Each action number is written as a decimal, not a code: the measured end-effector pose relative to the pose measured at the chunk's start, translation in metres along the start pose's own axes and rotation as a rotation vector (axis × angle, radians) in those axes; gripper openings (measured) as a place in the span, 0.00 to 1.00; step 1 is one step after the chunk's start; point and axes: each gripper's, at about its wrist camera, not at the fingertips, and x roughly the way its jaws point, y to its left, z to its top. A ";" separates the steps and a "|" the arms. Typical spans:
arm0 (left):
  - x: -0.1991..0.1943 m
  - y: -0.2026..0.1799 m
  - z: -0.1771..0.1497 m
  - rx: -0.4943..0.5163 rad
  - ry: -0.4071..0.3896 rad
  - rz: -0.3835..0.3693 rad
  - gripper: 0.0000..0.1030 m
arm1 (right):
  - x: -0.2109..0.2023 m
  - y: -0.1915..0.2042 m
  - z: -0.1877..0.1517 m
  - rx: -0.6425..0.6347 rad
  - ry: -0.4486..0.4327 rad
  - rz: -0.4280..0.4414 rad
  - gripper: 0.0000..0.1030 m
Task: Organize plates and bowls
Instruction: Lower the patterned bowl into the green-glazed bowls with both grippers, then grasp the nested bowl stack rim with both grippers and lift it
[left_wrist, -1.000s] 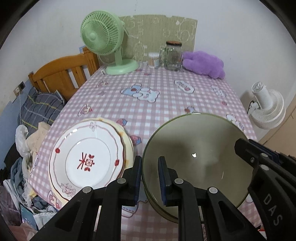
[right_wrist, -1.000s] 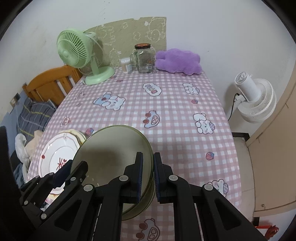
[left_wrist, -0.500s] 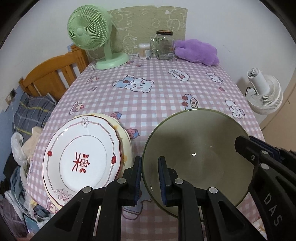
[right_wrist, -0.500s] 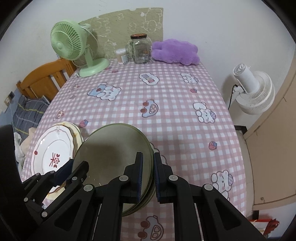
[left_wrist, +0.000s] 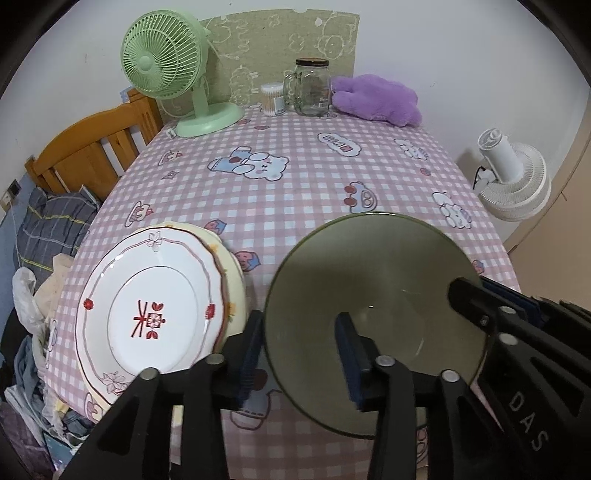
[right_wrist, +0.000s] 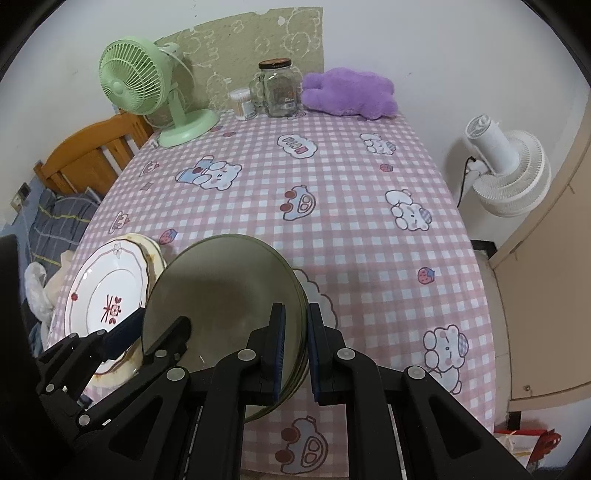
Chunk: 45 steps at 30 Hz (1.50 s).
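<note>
Olive-green bowl (left_wrist: 373, 291) sits on our pink checked tabletop (left_wrist: 295, 184) near its front edge; our right tongs (right_wrist: 296, 350) are clenched on its rim at three o'clock, while our left tongs (left_wrist: 301, 354) are opening, straddling the rim at nine o'clock. White plates (left_wrist: 147, 306) lie stacked just beside it at nine o'clock.

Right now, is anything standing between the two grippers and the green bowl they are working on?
Nothing visible does. The right gripper is shut on the green bowl at its right rim. The left gripper is opening, its fingers straddling the left rim. The white plate lies beside it, apart.
</note>
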 end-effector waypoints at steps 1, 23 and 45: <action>0.000 0.000 -0.001 -0.003 0.001 -0.007 0.49 | 0.000 -0.001 0.000 -0.003 0.005 0.004 0.22; 0.052 0.010 0.020 0.097 0.083 -0.366 0.71 | 0.026 0.010 0.010 0.137 0.069 -0.164 0.63; 0.059 0.013 0.009 0.058 0.118 -0.250 0.71 | 0.064 -0.017 -0.001 0.213 0.104 0.066 0.63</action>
